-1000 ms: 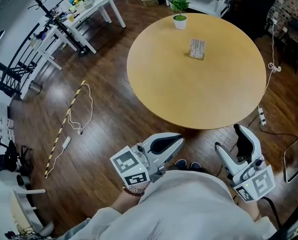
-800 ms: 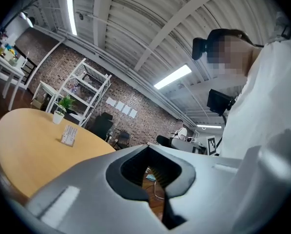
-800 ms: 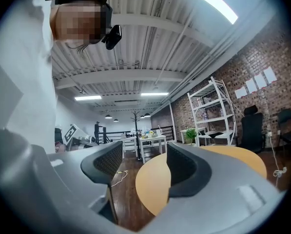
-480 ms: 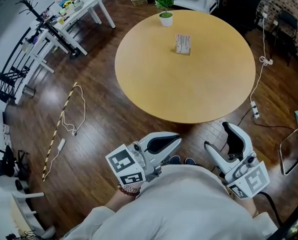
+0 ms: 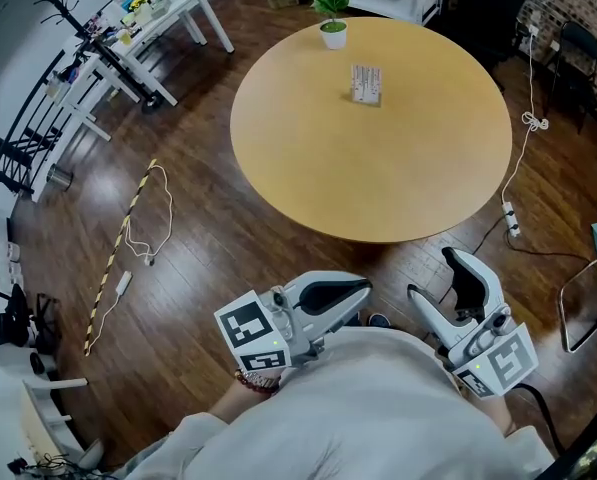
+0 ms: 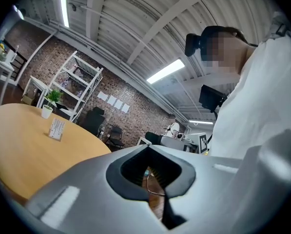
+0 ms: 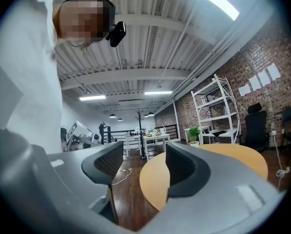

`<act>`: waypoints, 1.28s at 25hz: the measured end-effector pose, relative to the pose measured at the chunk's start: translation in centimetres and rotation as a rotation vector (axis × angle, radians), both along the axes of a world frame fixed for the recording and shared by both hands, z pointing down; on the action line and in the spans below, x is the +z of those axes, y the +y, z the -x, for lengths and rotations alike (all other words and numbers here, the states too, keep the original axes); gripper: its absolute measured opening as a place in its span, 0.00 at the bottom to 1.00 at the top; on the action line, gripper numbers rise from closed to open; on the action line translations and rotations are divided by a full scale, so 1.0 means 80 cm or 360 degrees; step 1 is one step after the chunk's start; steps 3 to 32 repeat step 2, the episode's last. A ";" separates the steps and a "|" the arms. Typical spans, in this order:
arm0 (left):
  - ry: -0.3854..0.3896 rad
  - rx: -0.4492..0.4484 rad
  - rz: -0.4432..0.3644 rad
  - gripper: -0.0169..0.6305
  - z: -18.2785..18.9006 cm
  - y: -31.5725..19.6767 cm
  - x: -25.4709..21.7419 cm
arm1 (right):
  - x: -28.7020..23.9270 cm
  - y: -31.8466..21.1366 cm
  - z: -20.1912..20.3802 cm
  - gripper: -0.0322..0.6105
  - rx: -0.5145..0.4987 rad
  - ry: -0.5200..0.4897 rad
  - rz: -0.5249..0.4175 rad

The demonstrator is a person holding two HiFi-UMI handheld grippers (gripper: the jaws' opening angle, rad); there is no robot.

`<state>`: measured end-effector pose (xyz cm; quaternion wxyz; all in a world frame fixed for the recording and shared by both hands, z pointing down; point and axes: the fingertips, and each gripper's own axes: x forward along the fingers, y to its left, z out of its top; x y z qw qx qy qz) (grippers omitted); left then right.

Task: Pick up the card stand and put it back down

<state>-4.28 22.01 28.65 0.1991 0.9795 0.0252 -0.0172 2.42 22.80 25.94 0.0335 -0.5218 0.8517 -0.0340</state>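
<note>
The card stand (image 5: 365, 83) is a small white upright holder on the far part of the round wooden table (image 5: 378, 188). It also shows small in the left gripper view as the card stand (image 6: 56, 129). Both grippers hang low before my body, short of the table's near edge and far from the stand. My left gripper (image 5: 364, 286) is shut with nothing in it; its jaws meet at the tips (image 6: 147, 147). My right gripper (image 5: 435, 276) is open, and its jaws have just been closing a little with nothing between them (image 7: 144, 160).
A small potted plant (image 5: 332, 28) stands at the table's far edge behind the stand. White desks (image 5: 148, 38) fill the upper left. A cable and striped tape (image 5: 128, 238) lie on the wooden floor. A power strip (image 5: 509, 219) and a chair (image 5: 588, 308) are at the right.
The head view has shifted, so the table sits further left and up in the picture. Both grippers stay low near my body; the left one has drifted slightly.
</note>
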 end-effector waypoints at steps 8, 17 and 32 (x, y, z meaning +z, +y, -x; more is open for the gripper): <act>0.0003 -0.0002 0.0009 0.02 -0.003 0.001 0.001 | 0.004 0.002 -0.006 0.46 0.0019 -0.0004 0.0003; 0.0003 -0.0002 0.0009 0.02 -0.003 0.001 0.001 | 0.004 0.002 -0.006 0.46 0.0019 -0.0004 0.0003; 0.0003 -0.0002 0.0009 0.02 -0.003 0.001 0.001 | 0.004 0.002 -0.006 0.46 0.0019 -0.0004 0.0003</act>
